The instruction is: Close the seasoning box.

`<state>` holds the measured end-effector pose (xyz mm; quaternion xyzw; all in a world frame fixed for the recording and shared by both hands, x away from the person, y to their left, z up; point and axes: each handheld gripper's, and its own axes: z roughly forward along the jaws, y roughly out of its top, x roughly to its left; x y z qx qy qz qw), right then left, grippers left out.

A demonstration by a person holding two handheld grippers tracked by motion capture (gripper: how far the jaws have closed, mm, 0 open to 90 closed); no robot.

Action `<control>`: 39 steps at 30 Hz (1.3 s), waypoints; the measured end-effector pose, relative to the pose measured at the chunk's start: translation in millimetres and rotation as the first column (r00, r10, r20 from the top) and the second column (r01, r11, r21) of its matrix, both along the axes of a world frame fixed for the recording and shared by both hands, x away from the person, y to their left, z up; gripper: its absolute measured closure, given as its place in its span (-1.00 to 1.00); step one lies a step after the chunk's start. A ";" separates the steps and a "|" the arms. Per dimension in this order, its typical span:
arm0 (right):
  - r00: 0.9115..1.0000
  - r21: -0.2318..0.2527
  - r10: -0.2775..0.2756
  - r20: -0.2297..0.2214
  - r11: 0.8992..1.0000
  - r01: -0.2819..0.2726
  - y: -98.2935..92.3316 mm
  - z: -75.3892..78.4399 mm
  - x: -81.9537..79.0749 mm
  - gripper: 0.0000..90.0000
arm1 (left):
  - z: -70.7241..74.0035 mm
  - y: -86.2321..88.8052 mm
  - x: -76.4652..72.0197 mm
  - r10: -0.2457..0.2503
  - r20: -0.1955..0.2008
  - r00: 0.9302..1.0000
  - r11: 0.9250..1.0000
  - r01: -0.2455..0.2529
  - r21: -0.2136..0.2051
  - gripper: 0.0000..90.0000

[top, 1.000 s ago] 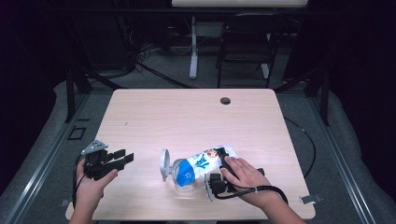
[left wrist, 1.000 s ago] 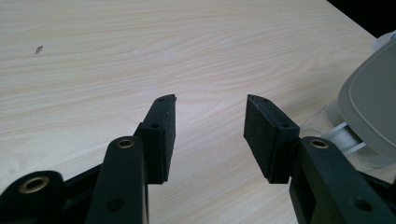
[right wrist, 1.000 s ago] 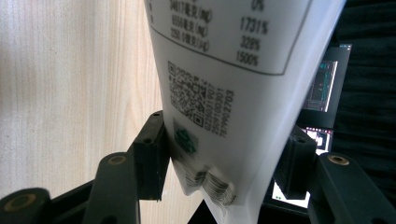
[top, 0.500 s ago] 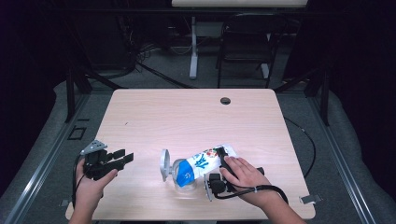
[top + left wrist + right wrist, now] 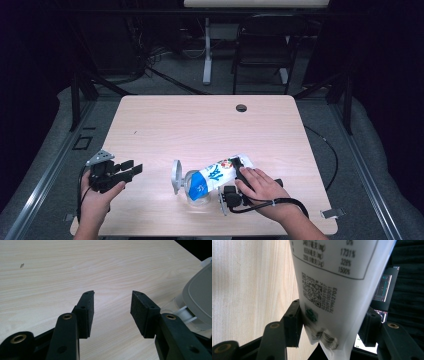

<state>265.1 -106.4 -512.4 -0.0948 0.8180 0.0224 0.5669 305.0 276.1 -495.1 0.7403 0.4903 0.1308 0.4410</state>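
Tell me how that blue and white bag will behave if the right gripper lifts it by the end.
The bag is probably floppy: in the right gripper view its wall creases and puckers between the jaws of the right gripper. It will likely sag and swing, since it is held by one end. Its other end lies in a clear container, so it may drag or tip that.

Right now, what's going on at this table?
A person sits at a wooden table with a two-jaw tool in each hand. The right tool has its jaws closed on the end of a white and blue pouch printed with a QR code. The pouch lies on its side, its other end in a clear container whose grey lid is flipped open. The left tool hovers open and empty over bare wood, apart from the container.
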 end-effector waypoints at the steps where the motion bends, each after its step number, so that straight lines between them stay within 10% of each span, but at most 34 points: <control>1: 1.000 -0.001 0.001 0.001 1.000 -0.001 0.0 0.0 0.0 0.01 | -0.1 -0.1 0.0 0.000 -0.001 1.000 1.000 0.000 0.001 0.20; 39: 1.000 -0.002 0.002 0.000 1.000 -0.002 0.6 -0.4 -0.5 0.01 | -1.3 1.1 0.6 0.003 -0.007 1.000 1.000 -0.003 -0.001 0.20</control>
